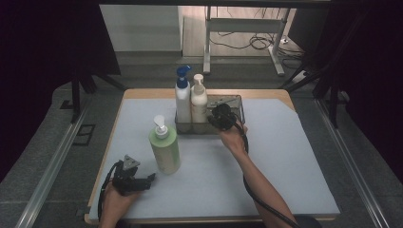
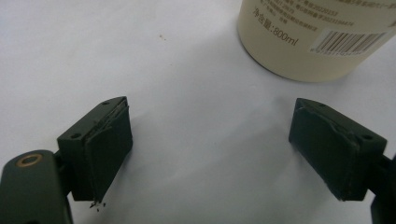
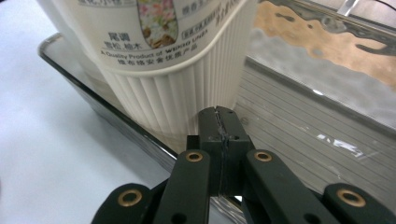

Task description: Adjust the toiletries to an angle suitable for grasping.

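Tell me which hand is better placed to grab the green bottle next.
Probably left: the left claw sits open beside the green bottle, while the right claw is shut, over at the tray.

three pump bottles (image 1: 165,147), one clear tray (image 1: 235,102), two tongs (image 1: 151,178), one table (image 1: 285,156)

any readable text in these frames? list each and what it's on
"800ml", after small characters too blurred to read: on the green bottle, left gripper view.
Barcode on the same bottle: digits too small to read.
"A Quality Product of": on the cream bottle, right gripper view; the rest of that line and the characters around it are too blurred to read.
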Available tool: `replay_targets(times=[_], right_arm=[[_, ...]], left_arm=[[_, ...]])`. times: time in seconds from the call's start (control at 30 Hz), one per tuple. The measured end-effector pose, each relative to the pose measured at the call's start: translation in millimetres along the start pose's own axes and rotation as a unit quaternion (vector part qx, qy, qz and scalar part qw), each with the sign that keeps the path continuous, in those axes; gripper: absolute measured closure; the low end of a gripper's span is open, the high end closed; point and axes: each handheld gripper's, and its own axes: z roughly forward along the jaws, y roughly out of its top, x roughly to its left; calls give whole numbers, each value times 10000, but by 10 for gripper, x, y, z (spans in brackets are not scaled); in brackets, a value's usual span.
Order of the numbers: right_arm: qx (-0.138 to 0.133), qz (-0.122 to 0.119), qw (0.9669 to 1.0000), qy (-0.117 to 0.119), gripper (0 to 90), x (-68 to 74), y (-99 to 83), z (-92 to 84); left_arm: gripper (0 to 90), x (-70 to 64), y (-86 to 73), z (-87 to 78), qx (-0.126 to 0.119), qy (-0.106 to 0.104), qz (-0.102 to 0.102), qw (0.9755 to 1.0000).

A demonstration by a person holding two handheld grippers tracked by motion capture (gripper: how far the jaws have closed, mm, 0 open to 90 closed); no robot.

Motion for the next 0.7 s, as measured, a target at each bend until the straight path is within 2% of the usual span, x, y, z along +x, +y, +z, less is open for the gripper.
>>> replay_targets(times=[0.47,0.7], right_arm=[[-48,-32,9999,106,896,46,28,-16],[-47,19,9999,144,864,-1,13,-31]], left_arm=[[133,0,0,0,2,1,2,10000],[133,0,0,0,1,1,2,10000]])
